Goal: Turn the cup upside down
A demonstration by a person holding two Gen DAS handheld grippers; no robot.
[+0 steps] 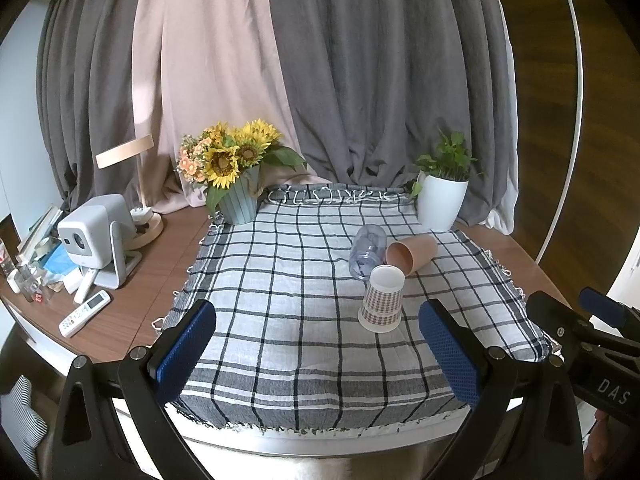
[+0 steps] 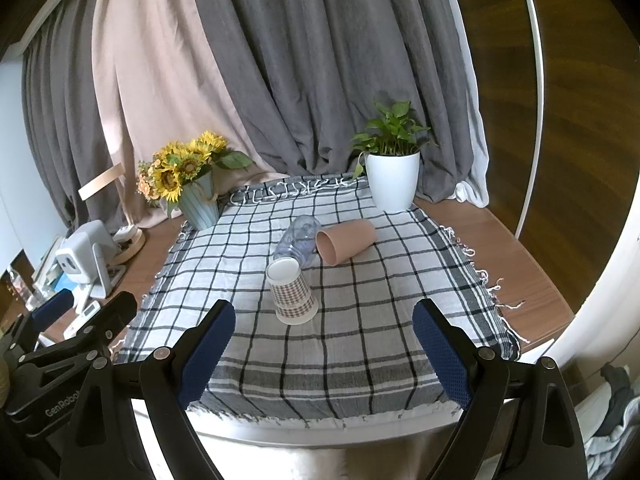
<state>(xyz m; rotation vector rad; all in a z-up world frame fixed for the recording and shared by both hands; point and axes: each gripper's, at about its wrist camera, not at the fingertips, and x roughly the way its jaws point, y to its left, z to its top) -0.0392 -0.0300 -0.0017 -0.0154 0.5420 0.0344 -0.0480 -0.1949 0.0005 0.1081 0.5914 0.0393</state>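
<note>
Left tool (image 1: 316, 312) wide open, nothing between the pads, held back at the near edge of the counter (image 1: 160, 272). Right tool (image 2: 324, 308) likewise spread and empty, level with it.

Three cups straight ahead on the checked cloth (image 1: 280, 300). Nearest, just beyond the right finger of the left tool and a little left of centre for the right tool: paper cup (image 1: 382, 300) standing mouth down, base up, so seemingly flipped already. Behind it, touching or nearly touching: clear cup (image 1: 366, 254) lying on its side, mouth toward the tools, and pink cup (image 1: 412, 254) also on its side just to the right, mouth open toward the tools. Probably one of these two still to turn over.

Risks from here:
- Reaching past the paper cup and clipping it with a finger, tipping it or sending it rolling, since it is light and sits right in the approach line.
- Pinching a lying cup across its round wall: likely to squirt out or roll away on the soft cloth, the clear one being thin and slippery-looking.
- Nudging one lying cup into the other, as they rest close together.
- Snagging the cloth and dragging everything.
- Overshooting toward the plant pot (image 1: 442, 200) farther back on the right.
</note>
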